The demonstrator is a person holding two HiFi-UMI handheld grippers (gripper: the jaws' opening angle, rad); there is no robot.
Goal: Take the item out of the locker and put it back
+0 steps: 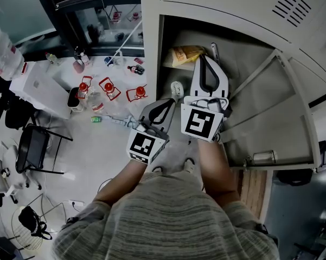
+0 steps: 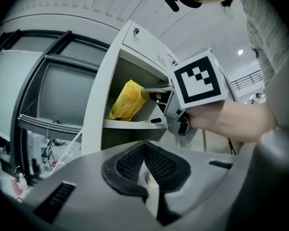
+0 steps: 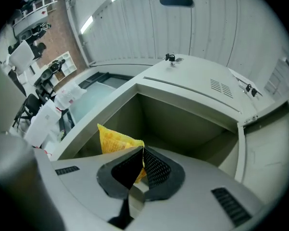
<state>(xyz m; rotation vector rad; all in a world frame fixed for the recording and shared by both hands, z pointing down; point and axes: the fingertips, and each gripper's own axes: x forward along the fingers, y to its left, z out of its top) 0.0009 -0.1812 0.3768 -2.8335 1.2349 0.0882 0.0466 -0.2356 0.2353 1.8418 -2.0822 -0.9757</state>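
A yellow crinkly bag (image 3: pixel 116 141) stands inside the open locker compartment (image 3: pixel 182 119). My right gripper (image 3: pixel 143 150) is shut on the bag's upper right corner, just inside the opening. The head view shows the bag (image 1: pixel 184 56) at the compartment's left side, with the right gripper (image 1: pixel 209 59) reaching in beside it. The left gripper view shows the bag (image 2: pixel 127 100) leaning on the shelf, pinched by the right gripper (image 2: pixel 151 93). My left gripper (image 2: pixel 144 146) is shut with nothing in it and hangs outside the locker (image 1: pixel 152 37), left of the right hand.
The locker door (image 1: pixel 282 91) hangs open to the right. A small dark thing (image 2: pixel 156 121) lies on the shelf's front edge. Left of the locker, red-capped bottles (image 1: pixel 109 88) stand below a window, beside a white table (image 1: pixel 38 85) and a black chair (image 1: pixel 35 148).
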